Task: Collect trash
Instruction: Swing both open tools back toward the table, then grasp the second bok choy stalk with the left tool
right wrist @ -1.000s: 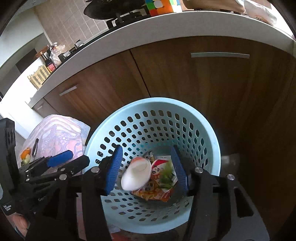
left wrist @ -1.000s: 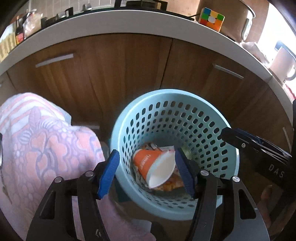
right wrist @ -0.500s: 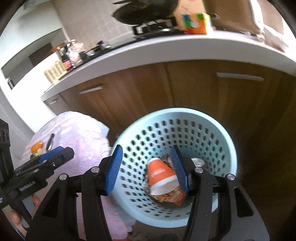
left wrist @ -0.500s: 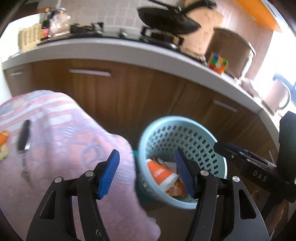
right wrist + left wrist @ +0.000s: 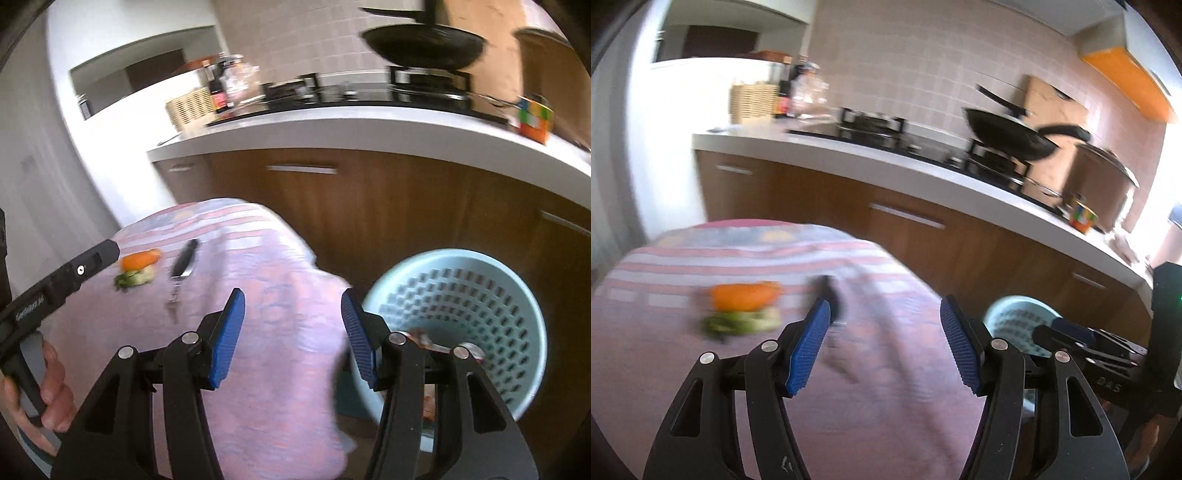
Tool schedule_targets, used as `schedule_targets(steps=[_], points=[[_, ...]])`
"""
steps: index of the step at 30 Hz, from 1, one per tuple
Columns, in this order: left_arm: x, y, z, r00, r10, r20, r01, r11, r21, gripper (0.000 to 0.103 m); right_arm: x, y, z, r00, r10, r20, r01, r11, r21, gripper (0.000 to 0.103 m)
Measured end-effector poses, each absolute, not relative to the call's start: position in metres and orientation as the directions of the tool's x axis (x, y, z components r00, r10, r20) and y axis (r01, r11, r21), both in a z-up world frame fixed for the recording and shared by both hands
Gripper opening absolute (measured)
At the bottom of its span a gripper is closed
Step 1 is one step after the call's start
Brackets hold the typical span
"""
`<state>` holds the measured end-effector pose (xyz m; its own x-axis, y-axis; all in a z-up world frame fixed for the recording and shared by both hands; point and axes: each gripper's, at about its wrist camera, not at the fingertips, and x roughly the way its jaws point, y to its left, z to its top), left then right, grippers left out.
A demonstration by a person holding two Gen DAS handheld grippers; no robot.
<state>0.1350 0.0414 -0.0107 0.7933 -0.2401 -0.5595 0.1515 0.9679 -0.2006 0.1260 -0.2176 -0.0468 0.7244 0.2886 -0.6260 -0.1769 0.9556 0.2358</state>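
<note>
Basket [image 5: 476, 295], pale blue plastic, perforated all round, on the floor against brown cabinet doors [image 5: 369, 206], just beside the pink patterned cloth [image 5: 266, 332] draped over a table. Inside, low against the near wall: crumpled wrapper scraps [image 5: 424, 338], reddish and brown, mostly hidden behind the gripper finger; rest of contents not readable. Same basket [image 5: 1019, 321] small and partly hidden in the left wrist view.

Left gripper [image 5: 884, 343]: blue pads well apart, nothing between, above the cloth. Right gripper [image 5: 291, 338]: blue pads apart, empty, over the cloth edge with the basket to its right.

On the cloth, far from the basket: orange peel piece [image 5: 140, 260] with green vegetable scraps [image 5: 135, 278] touching below it; dark-handled utensil [image 5: 181, 266] just beside, too blurred to name.

Above: white countertop [image 5: 369, 129], black wok [image 5: 424, 42] on a hob, colour puzzle cube [image 5: 535, 118] near the edge.
</note>
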Motion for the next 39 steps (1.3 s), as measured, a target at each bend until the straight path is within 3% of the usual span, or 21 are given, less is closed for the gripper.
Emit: schedule_targets(steps=[4,6,9,15,21,24,30,34,39], points=[[0.137,0.09,-0.013,0.803,-0.187,-0.566,0.074,0.974,-0.215,0.06,0.127,-0.173,-0.042,0.734,0.33,-0.594,-0.246,0.944,0.22,0.049],[0.141,0.116,-0.017,0.804,-0.161,-0.573,0.035,0.974,-0.224,0.061,0.127,-0.156,-0.042,0.744,0.345,-0.572,-0.264,0.938,0.224,0.042],[0.152,0.142,-0.031,0.787,-0.137,-0.602,-0.004,0.974,-0.228,0.067,0.13,-0.131,-0.046,0.733,0.388,-0.559,-0.308,0.922,0.236,0.041],[0.189,0.163,-0.072,0.714,-0.103,-0.692,-0.049,0.979,-0.196,0.067,0.135,-0.092,-0.06,0.701,0.41,-0.584,-0.363,0.91,0.203,0.041],[0.193,0.155,-0.087,0.677,-0.221,-0.702,0.035,0.962,-0.269,0.065,0.14,-0.094,-0.061,0.708,0.388,-0.591,-0.347,0.919,0.187,0.041],[0.187,0.146,-0.09,0.647,-0.274,-0.712,0.091,0.954,-0.284,0.049,0.142,-0.102,-0.064,0.71,0.378,-0.594,-0.33,0.924,0.194,0.041],[0.164,0.129,-0.086,0.567,-0.463,-0.682,0.231,0.883,-0.408,0.048,0.146,-0.115,-0.069,0.708,0.372,-0.601,-0.306,0.928,0.213,0.041],[0.163,0.126,-0.077,0.625,-0.365,-0.69,0.196,0.929,-0.315,0.058,0.148,-0.12,-0.069,0.706,0.374,-0.602,-0.302,0.927,0.221,0.041],[0.187,0.109,-0.091,0.587,-0.289,-0.756,0.185,0.957,-0.222,0.057,0.147,-0.119,-0.064,0.712,0.374,-0.594,-0.306,0.927,0.217,0.041]])
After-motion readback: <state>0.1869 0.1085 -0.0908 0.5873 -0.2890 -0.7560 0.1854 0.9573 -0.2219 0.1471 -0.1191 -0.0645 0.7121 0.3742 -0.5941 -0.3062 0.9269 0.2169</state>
